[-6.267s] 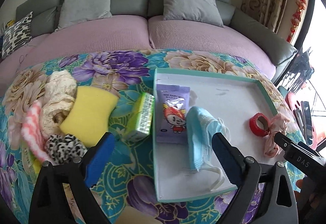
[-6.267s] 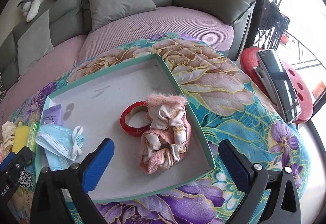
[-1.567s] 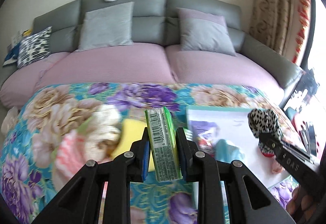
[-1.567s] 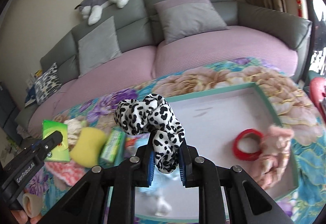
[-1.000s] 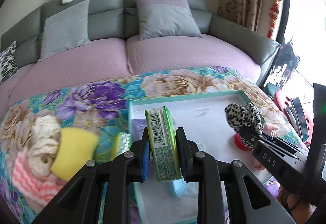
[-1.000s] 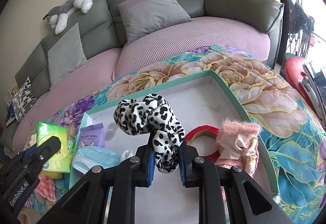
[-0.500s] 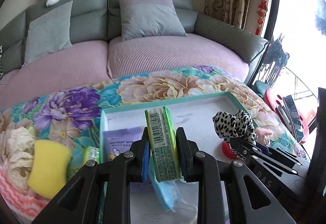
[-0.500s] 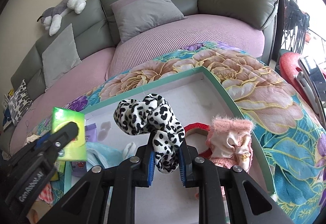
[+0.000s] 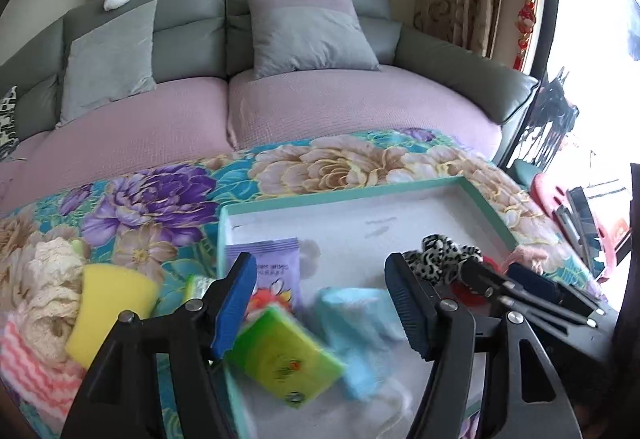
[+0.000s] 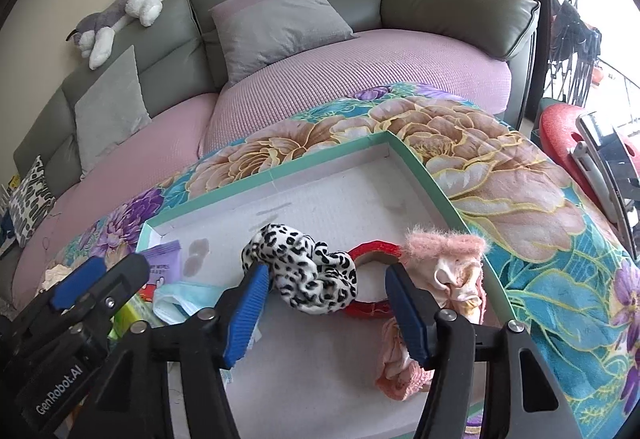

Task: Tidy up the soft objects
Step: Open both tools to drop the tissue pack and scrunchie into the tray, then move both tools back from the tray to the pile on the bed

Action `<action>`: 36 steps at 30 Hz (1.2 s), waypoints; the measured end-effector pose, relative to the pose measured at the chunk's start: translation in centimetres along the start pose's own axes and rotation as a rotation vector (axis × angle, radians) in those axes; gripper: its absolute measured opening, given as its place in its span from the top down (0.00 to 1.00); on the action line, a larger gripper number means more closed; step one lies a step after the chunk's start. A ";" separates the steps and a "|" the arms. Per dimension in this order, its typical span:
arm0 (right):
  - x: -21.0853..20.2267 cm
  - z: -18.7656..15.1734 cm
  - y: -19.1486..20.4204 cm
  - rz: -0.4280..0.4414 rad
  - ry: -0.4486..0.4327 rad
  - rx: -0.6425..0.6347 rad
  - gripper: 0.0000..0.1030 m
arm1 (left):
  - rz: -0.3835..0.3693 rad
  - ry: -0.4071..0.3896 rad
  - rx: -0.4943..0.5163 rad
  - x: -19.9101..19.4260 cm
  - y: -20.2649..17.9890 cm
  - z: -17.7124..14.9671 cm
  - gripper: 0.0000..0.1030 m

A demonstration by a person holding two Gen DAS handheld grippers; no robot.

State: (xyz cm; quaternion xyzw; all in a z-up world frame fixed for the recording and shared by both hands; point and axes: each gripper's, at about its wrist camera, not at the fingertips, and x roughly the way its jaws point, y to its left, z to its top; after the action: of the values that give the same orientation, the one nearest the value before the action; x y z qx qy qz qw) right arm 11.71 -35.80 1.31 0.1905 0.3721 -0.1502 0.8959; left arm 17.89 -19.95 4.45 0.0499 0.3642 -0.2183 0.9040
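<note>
- Left wrist view: the left gripper [image 9: 320, 303] is seen with jaws just opened and parted, nothing pressed; the green tissue pack [image 9: 282, 353] appears blurred below them, over the tray [image 9: 340, 195].
- Right wrist view: the right gripper [image 10: 324, 313] has likewise just opened; the leopard scrunchie [image 10: 306, 273] lies loose in the tray, partly on the red tape roll [image 10: 370, 251].
- The pack could be tipped onto the tray's near rim and slide out.
- The scrunchie could be snagged on a pad if withdrawal is hurried.

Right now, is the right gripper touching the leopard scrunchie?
Cannot tell. Right wrist view: right gripper has just opened; the scrunchie sits against the left pad's tip, with no plain gap or press. Clear of the other pad.
</note>
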 end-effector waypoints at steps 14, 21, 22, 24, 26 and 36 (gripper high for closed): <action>-0.5 -0.3 1.3 -0.030 0.000 -0.077 0.00 | 0.136 -0.010 -0.097 -3.8 4.8 -1.2 0.06; -1.3 -0.4 2.8 -0.058 -0.036 -0.124 0.00 | 0.230 -0.042 -0.223 -6.9 10.1 -2.4 0.06; -1.6 -0.3 2.9 -0.054 -0.046 -0.125 0.00 | 0.249 -0.054 -0.243 -7.5 11.0 -2.5 0.06; -2.2 -0.2 3.4 -0.037 -0.068 -0.123 0.00 | 0.319 -0.075 -0.293 -9.0 13.3 -3.0 0.05; -2.8 -0.1 4.1 -0.011 -0.084 -0.125 0.00 | 0.393 -0.086 -0.339 -10.4 15.5 -3.6 0.05; -3.4 -2.1 11.4 0.229 -0.046 -0.182 0.00 | 0.558 -0.101 -0.537 -14.5 23.2 -7.3 0.01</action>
State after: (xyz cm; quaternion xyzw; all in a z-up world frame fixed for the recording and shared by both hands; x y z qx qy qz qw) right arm 12.82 -24.30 5.01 0.1463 0.3394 -0.0170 0.9291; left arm 13.94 7.92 7.37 -0.1020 0.3359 0.1366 0.9264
